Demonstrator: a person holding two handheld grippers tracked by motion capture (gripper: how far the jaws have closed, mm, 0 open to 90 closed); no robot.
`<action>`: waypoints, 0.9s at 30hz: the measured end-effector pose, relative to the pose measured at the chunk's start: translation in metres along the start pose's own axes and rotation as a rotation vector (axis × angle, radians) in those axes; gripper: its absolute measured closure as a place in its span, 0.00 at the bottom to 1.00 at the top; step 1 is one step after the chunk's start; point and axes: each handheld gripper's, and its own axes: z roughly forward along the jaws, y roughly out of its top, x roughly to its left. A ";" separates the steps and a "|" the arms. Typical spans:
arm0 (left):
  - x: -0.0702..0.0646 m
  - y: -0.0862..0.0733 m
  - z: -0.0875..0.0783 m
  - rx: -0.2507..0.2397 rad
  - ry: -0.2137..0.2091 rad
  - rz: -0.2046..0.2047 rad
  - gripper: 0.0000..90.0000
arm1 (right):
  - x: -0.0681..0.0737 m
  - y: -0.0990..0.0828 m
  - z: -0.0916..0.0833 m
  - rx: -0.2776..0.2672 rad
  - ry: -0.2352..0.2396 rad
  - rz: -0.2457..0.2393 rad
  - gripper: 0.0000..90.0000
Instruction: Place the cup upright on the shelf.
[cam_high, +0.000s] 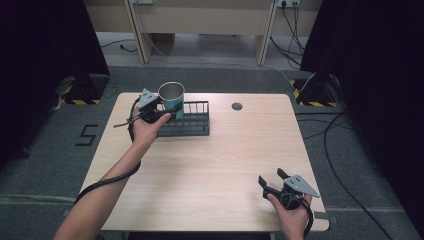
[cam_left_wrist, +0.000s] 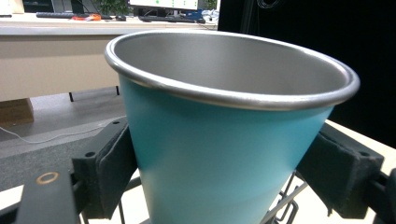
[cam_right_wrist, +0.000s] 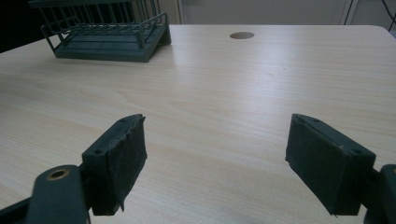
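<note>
**Inspector:** Start with the cup (cam_high: 171, 98). Position?

**Assistant:** Teal outside, bare metal inside, upright, mouth up. It sits at the left end of the dark wire rack (cam_high: 192, 125), at the far-left part of the desk (cam_high: 220, 165). Whether its base rests on the rack or hangs just above it, I cannot tell.

**Inspector:** Held how?

**Assistant:** The left gripper (cam_high: 159, 111) has it from the side. In the left gripper view the fingers (cam_left_wrist: 109, 175) press both flanks of the cup (cam_left_wrist: 219, 154) below the rim, clamped on it. A side hold keeps the mouth level and the rim free, which I judge suits setting it into, or lifting it from, the rack.

**Inspector:** The other hand?

**Assistant:** The right gripper (cam_high: 272, 178) sits near the desk's right front corner, well apart from the cup. Its fingers (cam_right_wrist: 119, 163) stand spread wide with nothing between them; parked out of the way, in my judgement.

**Inspector:** Differences between views?

**Assistant:** The high view gives the layout and both forearms. The left gripper view gives pad contact and a rack wire (cam_left_wrist: 285, 200) under the cup. The right gripper view shows the rack's (cam_right_wrist: 105, 35) floor bars and the round desk hole (cam_right_wrist: 242, 35).
</note>
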 end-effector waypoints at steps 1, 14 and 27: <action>0.000 0.001 0.001 -0.001 0.001 0.002 0.18 | 0.000 0.000 0.000 0.000 0.000 0.001 0.23; 0.002 0.007 0.009 0.005 0.013 0.000 0.18 | 0.000 0.000 0.000 0.001 0.003 0.000 0.23; 0.008 -0.009 0.025 0.065 0.082 -0.012 0.18 | -0.001 -0.001 0.001 0.005 0.003 -0.002 0.23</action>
